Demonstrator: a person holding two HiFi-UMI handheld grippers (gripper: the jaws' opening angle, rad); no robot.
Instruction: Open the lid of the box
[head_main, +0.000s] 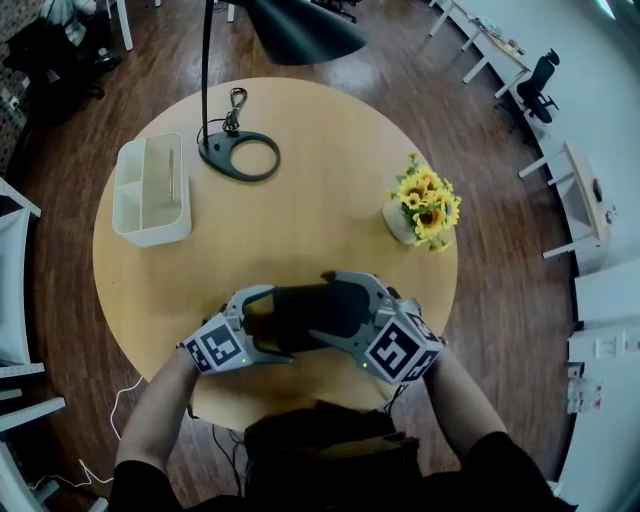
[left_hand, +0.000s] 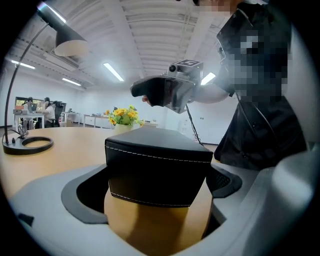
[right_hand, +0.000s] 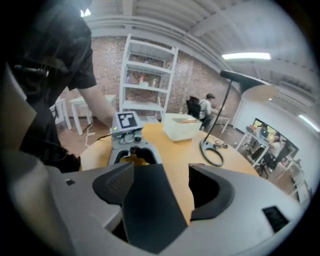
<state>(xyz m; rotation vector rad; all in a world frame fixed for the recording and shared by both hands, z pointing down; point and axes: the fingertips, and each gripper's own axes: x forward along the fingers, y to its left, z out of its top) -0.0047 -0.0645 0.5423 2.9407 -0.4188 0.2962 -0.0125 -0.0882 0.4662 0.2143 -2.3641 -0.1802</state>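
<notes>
Now the left tool (head_main: 278, 322) is clamped on the black box (left_hand: 157, 165) on the desk (head_main: 300, 200); the right tool (right_hand: 161, 186) is half open, the lid (right_hand: 147, 210) against one pad and clear of the other.

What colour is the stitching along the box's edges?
White stitching on the black box; clearest in the left gripper view.

Round wooden table (head_main: 330, 150), pale top. White divided caddy (head_main: 152, 190) by left edge. Black ring-shaped lamp base (head_main: 218, 152) toward far left edge, just beside caddy, not touching it. Pot of yellow flowers (head_main: 425, 208) near right edge. Black box (head_main: 305, 312) at near edge, well apart from other items.
</notes>
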